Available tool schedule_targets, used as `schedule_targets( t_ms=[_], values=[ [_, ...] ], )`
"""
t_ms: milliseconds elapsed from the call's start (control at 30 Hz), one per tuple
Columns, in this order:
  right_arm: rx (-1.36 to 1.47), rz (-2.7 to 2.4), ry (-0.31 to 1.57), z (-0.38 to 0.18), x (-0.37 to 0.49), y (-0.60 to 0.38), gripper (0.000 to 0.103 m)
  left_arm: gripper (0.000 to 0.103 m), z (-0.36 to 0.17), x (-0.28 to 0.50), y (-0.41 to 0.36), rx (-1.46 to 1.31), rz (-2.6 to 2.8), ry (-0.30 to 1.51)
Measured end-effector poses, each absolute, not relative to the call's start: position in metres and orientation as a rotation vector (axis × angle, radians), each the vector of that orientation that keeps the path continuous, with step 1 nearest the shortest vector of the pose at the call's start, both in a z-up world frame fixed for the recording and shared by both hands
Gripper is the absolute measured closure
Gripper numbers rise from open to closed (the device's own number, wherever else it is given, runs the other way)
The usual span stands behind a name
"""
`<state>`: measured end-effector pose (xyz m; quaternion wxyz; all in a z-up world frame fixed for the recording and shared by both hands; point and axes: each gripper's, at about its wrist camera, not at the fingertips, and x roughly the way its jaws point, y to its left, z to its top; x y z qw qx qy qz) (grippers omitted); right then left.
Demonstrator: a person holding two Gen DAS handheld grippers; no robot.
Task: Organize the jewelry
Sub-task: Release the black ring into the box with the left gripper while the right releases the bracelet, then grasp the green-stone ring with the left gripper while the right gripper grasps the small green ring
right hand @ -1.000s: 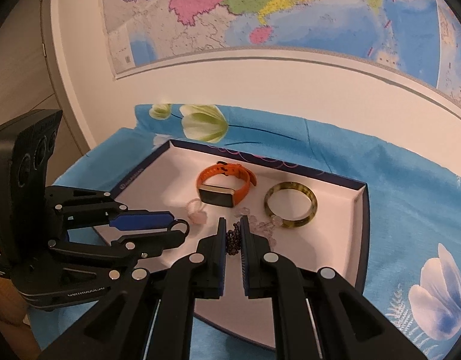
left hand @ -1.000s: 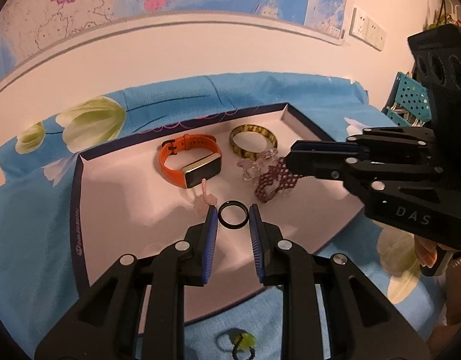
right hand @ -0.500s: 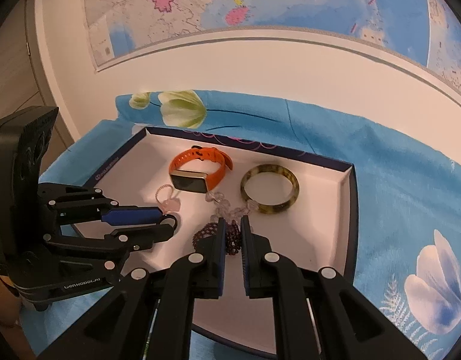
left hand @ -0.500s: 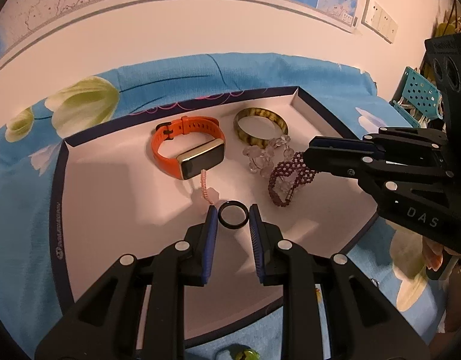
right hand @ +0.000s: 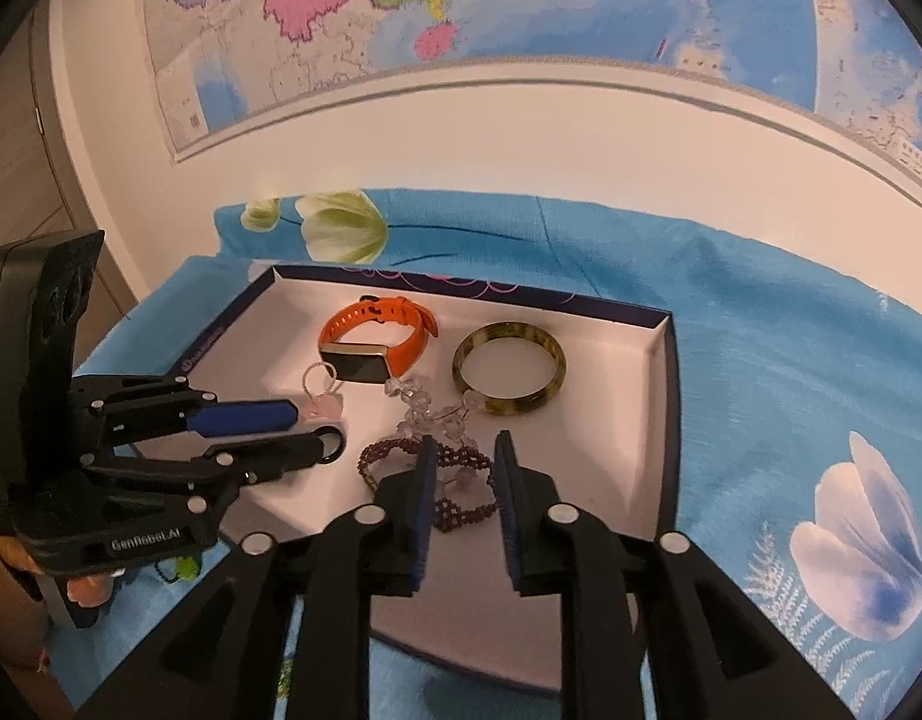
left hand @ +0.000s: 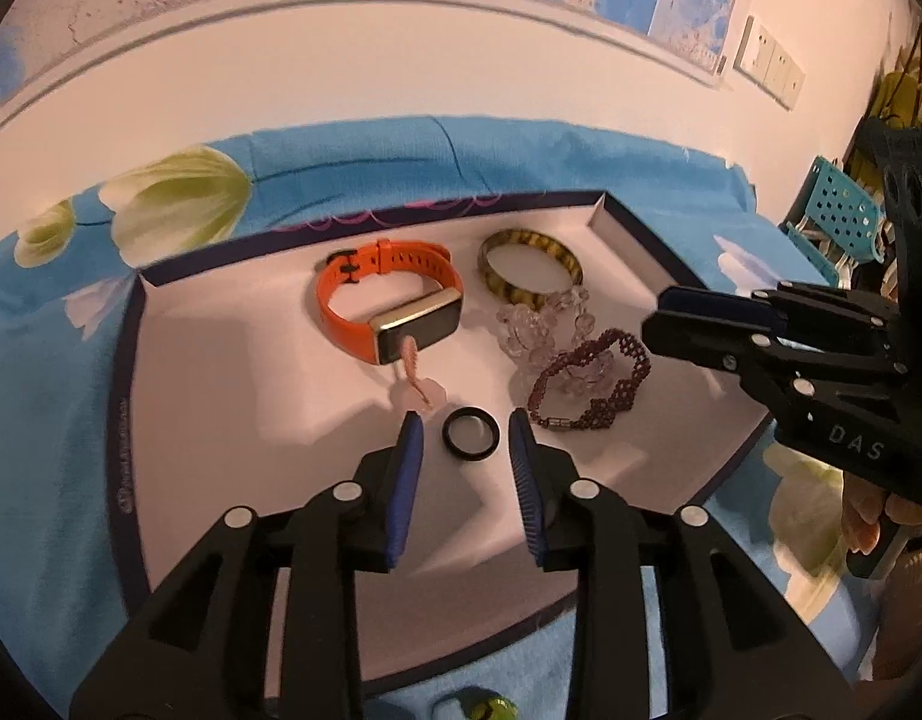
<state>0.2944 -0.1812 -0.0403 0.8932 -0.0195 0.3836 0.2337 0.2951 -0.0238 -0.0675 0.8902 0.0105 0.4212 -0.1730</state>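
Two grippers spread wide, holding nothing: left gripper (left hand: 464, 435) straddles black ring (left hand: 469, 432) lying in tray (left hand: 632, 228); right gripper (right hand: 464, 468) over garnet beaded bracelet (right hand: 401, 450) beside ring. Retreat straight back, avoiding snags.

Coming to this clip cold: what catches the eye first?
The orange watch at the back of the white tray, with a mottled bangle beside it. Nearer, a small black ring lies between the open jaws of the left gripper, and a dark purple beaded bracelet lies under the open right gripper.
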Motion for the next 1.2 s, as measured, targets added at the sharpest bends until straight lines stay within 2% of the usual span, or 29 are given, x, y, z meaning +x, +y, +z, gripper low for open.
schedule_targets(
  t_ms=[67, 200, 300, 467, 733, 900, 1033, 1200],
  values=[
    [-0.034, 0.494, 0.782, -0.036, 0.286, -0.184, 0.081, 0.068, -0.059, 0.287, -0.020, 0.020, -0.354, 0.845],
    [-0.036, 0.523, 0.756, -0.028, 0.266, -0.188, 0.074, 0.066, -0.044, 0.265, -0.013, 0.022, -0.343, 0.783],
    [-0.044, 0.556, 0.742, -0.026, 0.248, -0.189, 0.074, 0.062, -0.036, 0.247, -0.005, 0.011, -0.347, 0.747],
    [-0.078, 0.593, 0.758, -0.033, 0.219, -0.186, 0.074, 0.062, -0.035, 0.218, 0.004, 0.004, -0.353, 0.727],
    [-0.090, 0.596, 0.826, -0.058, 0.194, -0.187, 0.074, 0.062, -0.047, 0.186, 0.009, 0.012, -0.382, 0.738],
    [-0.065, 0.609, 0.849, -0.065, 0.188, -0.186, 0.073, 0.057, -0.058, 0.173, 0.004, 0.055, -0.402, 0.761],
    [-0.079, 0.621, 0.854, -0.069, 0.186, -0.175, 0.068, 0.057, -0.068, 0.169, 0.000, 0.073, -0.405, 0.789],
    [-0.088, 0.635, 0.857, -0.070, 0.188, -0.164, 0.068, 0.058, -0.072, 0.175, 0.000, 0.066, -0.401, 0.819]
  ],
)
